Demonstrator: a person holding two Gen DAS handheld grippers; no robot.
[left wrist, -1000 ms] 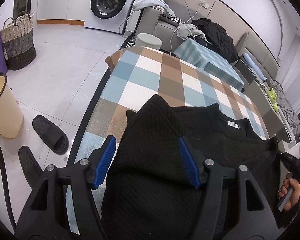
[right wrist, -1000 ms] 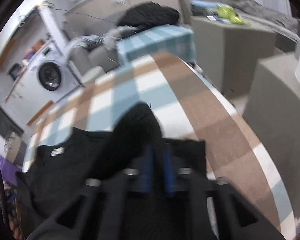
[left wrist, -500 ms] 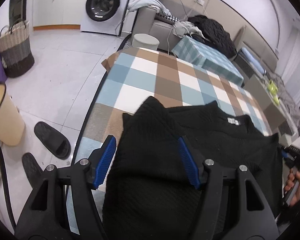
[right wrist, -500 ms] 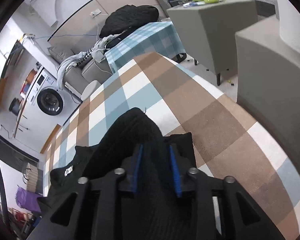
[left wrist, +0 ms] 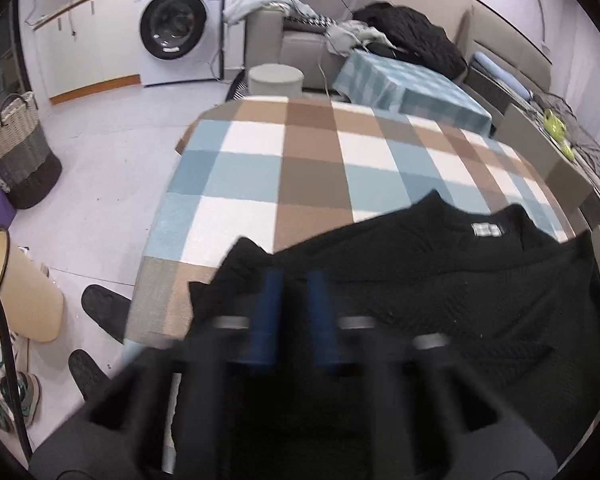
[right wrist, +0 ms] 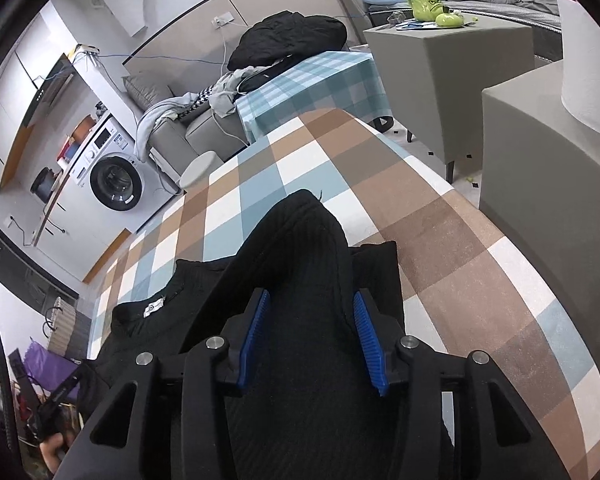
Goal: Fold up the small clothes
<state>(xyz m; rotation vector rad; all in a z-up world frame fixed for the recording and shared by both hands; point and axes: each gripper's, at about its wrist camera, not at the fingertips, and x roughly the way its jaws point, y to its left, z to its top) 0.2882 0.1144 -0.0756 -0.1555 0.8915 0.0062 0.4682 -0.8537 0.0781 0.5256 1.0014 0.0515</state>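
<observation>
We're early in this fold, by the look of it. The black sweater (left wrist: 440,280) lies spread across the near end of the desk (left wrist: 312,164), on its checked brown, blue and white cloth, neck label (left wrist: 486,230) facing up and pointing away from us.

On the left side, the left tongs (left wrist: 296,316) show their blue pads drawn close together with only a narrow gap between them, right over the sweater's left edge near the desk corner. The view is smeared with blur, so we can't tell whether any cloth is pinched between them.

On the right side, the right tongs (right wrist: 314,336) stand wide apart, and a sleeve (right wrist: 300,248) runs up between the pads and past them toward the far end of the desk. The pads flank the knit rather than squeeze it, so we judge nothing is gripped there.

So what's done? The sweater is laid out and roughly flat, with that right sleeve lying up over the body. What's left, as far as we can judge: bring in the left side to match, then fold the body over and square it up. The hem is out of sight below both views, so we can't say how it lies.
</observation>
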